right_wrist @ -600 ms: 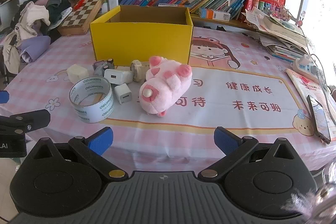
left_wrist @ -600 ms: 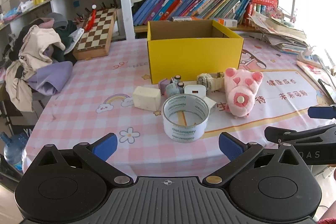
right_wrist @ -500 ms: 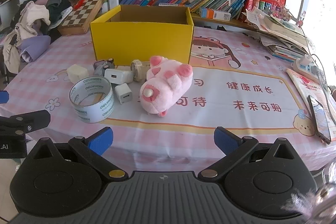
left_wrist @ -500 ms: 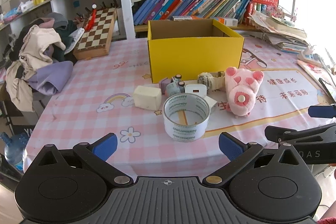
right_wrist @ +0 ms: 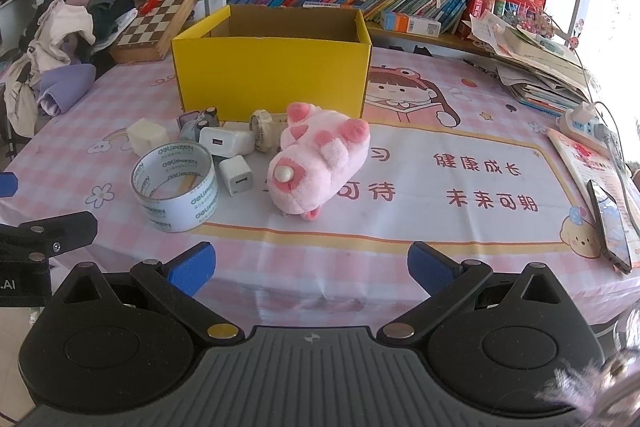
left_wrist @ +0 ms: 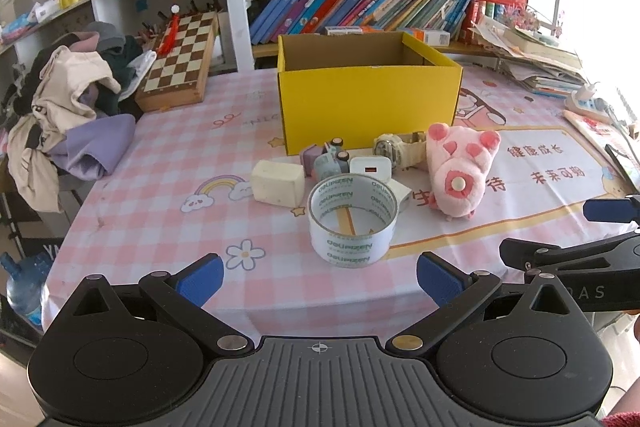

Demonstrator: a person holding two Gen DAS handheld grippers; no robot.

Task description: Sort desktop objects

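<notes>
An open yellow box [left_wrist: 368, 103] [right_wrist: 272, 79] stands mid-table with a cluster of items in front of it. A tape roll [left_wrist: 353, 221] [right_wrist: 176, 185] stands nearest, beside a pink plush pig [left_wrist: 460, 171] [right_wrist: 316, 163]. Behind them lie white chargers [right_wrist: 226, 141], a cream block [left_wrist: 278, 183], a watch [left_wrist: 396, 147] and small bottles [left_wrist: 334, 157]. My left gripper [left_wrist: 319, 277] is open just short of the tape roll, nothing between its fingers. My right gripper [right_wrist: 311, 263] is open at the table's front edge, below the pig, and holds nothing.
A chessboard [left_wrist: 180, 61] leans at the back left beside a heap of clothes [left_wrist: 68, 107]. Bookshelves [left_wrist: 360, 7] line the back. Papers and a power strip [right_wrist: 584, 119] sit on the right, with a phone [right_wrist: 610, 227] near the right edge.
</notes>
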